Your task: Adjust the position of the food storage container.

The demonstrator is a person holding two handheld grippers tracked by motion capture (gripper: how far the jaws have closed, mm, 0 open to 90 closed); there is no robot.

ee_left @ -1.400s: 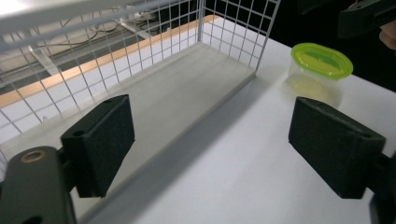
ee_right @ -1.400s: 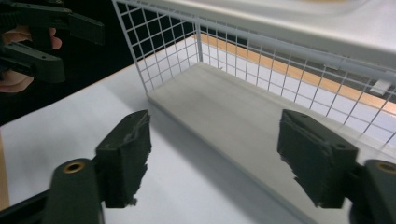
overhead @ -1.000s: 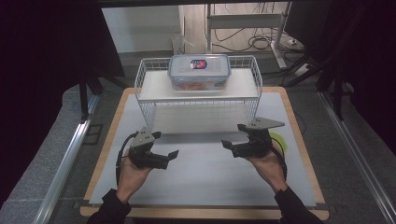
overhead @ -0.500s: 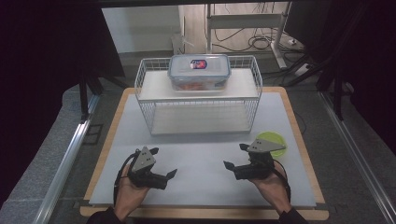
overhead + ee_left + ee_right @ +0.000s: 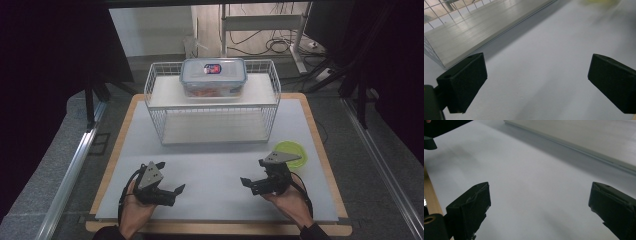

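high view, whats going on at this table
A person holds a two-jaw gripper in each hand low over the near part of the white table. The left gripper and right gripper are both open and hold nothing. A lidded clear container sits on top of the white wire rack at the far side. A green bowl sits just beyond the right gripper.
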